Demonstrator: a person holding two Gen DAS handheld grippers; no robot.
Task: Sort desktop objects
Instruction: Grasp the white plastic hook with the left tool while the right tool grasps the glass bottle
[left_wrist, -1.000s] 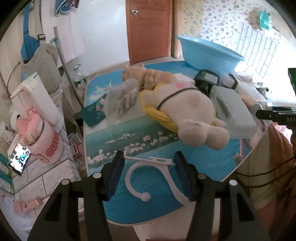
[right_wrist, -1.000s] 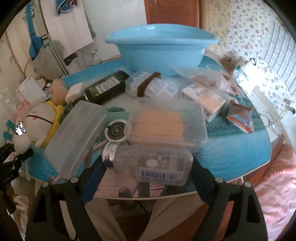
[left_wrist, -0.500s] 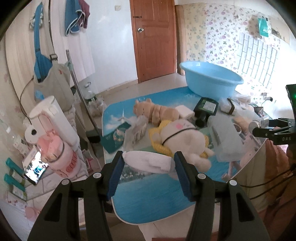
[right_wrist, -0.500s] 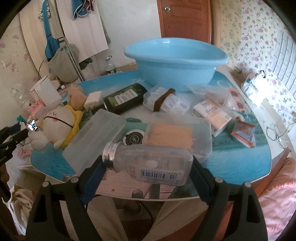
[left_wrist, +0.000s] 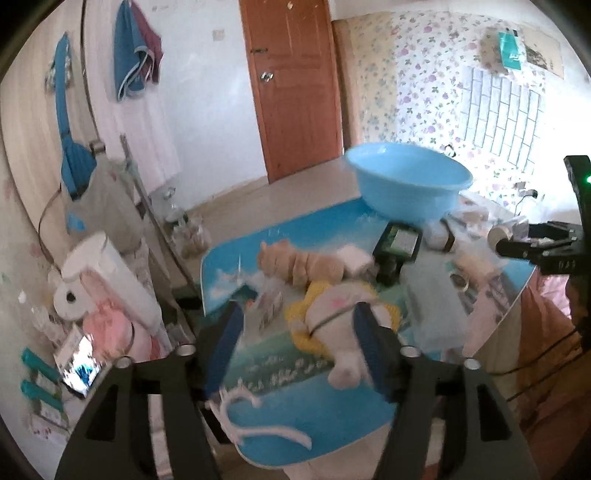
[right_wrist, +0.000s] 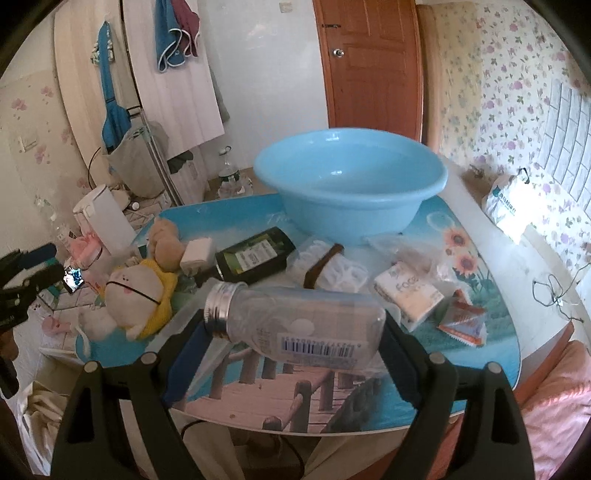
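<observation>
Above the table (right_wrist: 491, 354), right gripper (right_wrist: 291, 332) jaws pinch a clear bottle (right_wrist: 295, 321); left gripper (left_wrist: 295, 347) jaws are opening, empty; next, probably, the basin (right_wrist: 351, 184).

We see the left hand-held gripper (left_wrist: 297, 343): matte black plastic arms, blue pads on the fingers (left_wrist: 371, 350), silver round screws on the arms. Right hand-held gripper (right_wrist: 291, 339) is the same build. At 3 o'clock in the left view its black body shows a green light and thin black cables.
</observation>
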